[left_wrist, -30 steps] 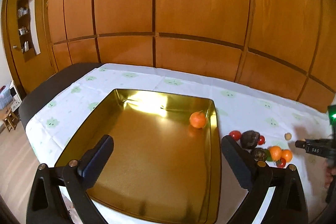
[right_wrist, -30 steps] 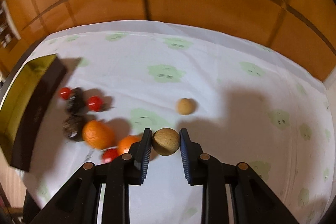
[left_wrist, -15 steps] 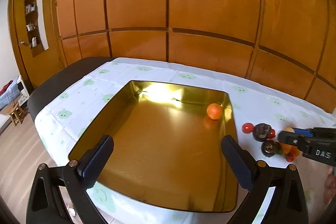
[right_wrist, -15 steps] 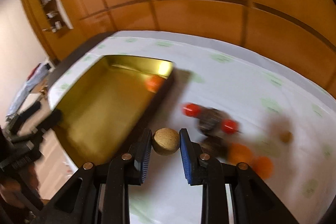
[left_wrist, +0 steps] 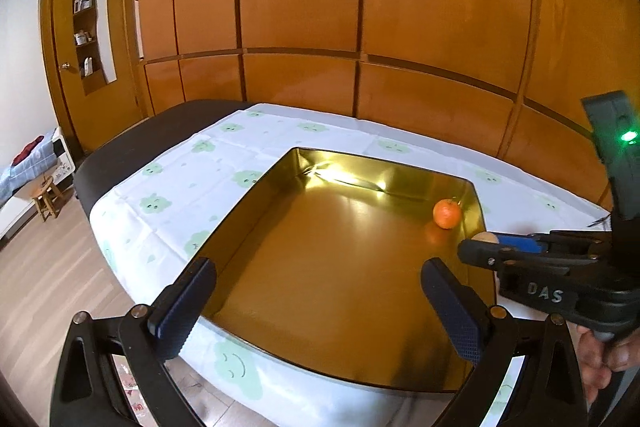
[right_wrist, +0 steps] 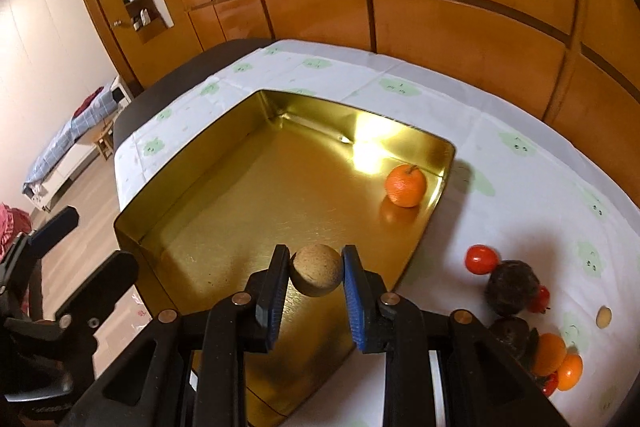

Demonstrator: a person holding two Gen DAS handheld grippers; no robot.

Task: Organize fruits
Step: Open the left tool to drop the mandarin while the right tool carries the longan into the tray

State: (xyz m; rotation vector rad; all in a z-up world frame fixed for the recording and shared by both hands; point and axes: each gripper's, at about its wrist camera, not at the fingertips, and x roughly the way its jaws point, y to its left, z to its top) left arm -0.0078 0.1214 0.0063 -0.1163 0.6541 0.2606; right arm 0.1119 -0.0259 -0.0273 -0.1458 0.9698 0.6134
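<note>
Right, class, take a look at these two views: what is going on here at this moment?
A person is sorting fruit with two hand-held grippers. The right gripper is shut on a small round tan fruit and holds it above the gold tray, where one orange already lies near the far right corner. The left gripper is open and empty at the tray's near edge. More fruit waits on the tablecloth beside the tray: cherry tomatoes, dark fruits and oranges.

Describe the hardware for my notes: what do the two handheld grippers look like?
Both have black plastic frames with silver rivets. The left gripper carries dark textured pads; the right gripper has blue ribbed pads. Seen from the left wrist view, the right one bears white "DAS" lettering and an upright grey module with a green light.
</note>
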